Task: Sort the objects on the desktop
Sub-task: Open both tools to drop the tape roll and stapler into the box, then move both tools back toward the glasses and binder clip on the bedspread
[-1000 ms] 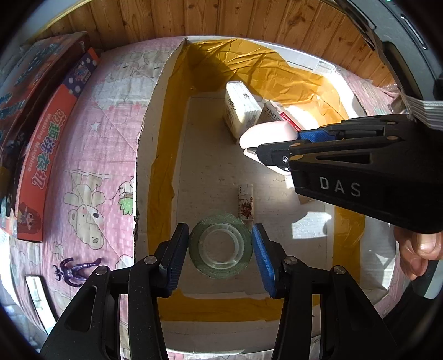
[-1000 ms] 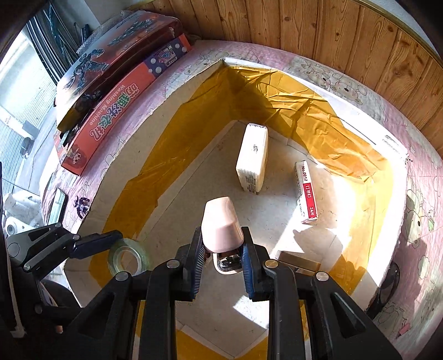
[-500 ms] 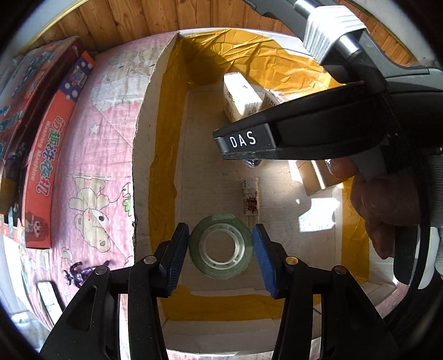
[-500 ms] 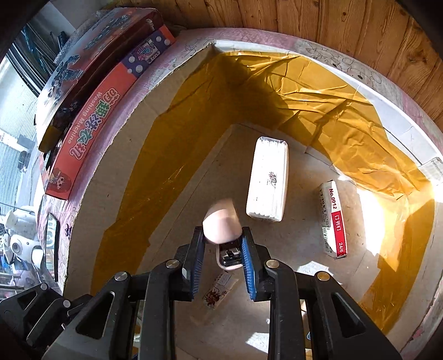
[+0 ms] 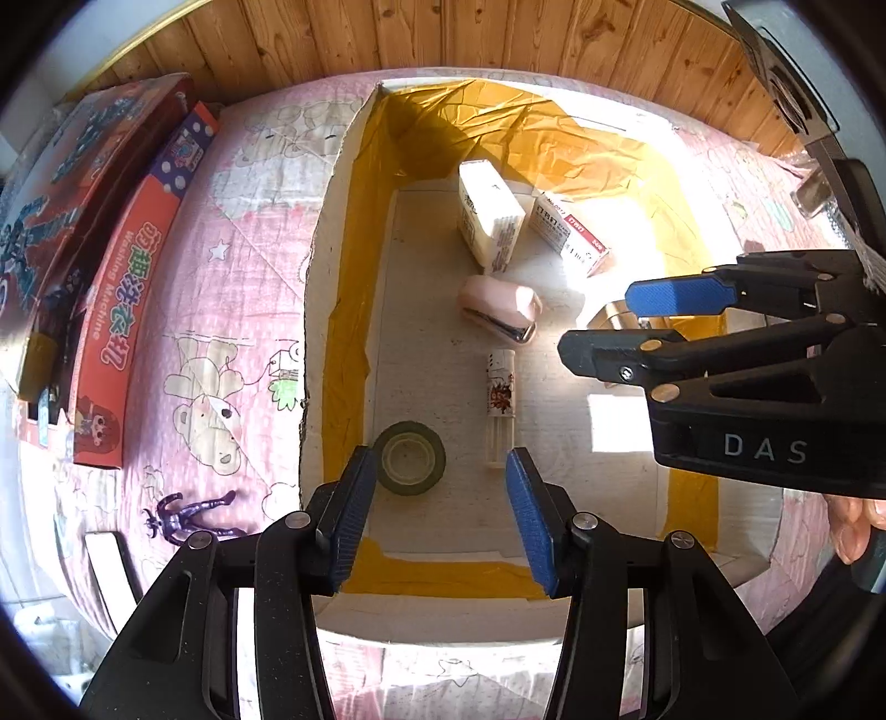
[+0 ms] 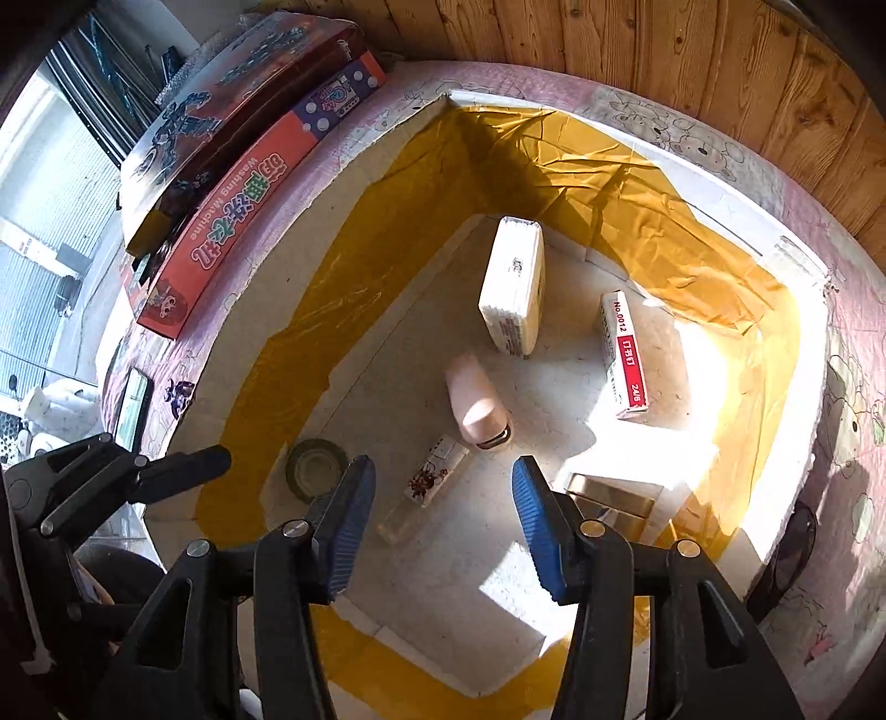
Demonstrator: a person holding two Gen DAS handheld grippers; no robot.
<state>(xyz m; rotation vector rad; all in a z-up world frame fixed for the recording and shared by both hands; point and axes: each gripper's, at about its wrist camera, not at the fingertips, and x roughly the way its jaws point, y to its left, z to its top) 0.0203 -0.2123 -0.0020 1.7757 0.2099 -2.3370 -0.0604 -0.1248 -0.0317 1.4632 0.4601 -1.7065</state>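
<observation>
A cardboard box (image 5: 326, 310) lined with yellow tape holds the sorted things. The pink stapler (image 6: 476, 404) lies free on its floor, just beyond my right gripper (image 6: 443, 471), whose jaws are opening with nothing between them. My left gripper (image 5: 437, 471) hovers above the box, its jaws opening too. The green tape roll (image 5: 410, 457) rests on the floor below, near the left pad and untouched. A patterned slim case (image 5: 501, 399) lies beside the roll. In the left wrist view the right gripper (image 5: 609, 324) reaches in from the right.
A white tissue pack (image 6: 512, 293) and a red-and-white staple box (image 6: 623, 354) lie at the back of the box, a brass-coloured item (image 6: 609, 493) to the right. Outside are toy boxes (image 5: 127, 299) on the pink cloth, a purple figurine (image 5: 188, 515) and a wooden wall (image 5: 498, 39).
My right gripper opened and let go of the pink stapler, which now lies on the box floor, then drew back. My left gripper rose away from the tape roll.
</observation>
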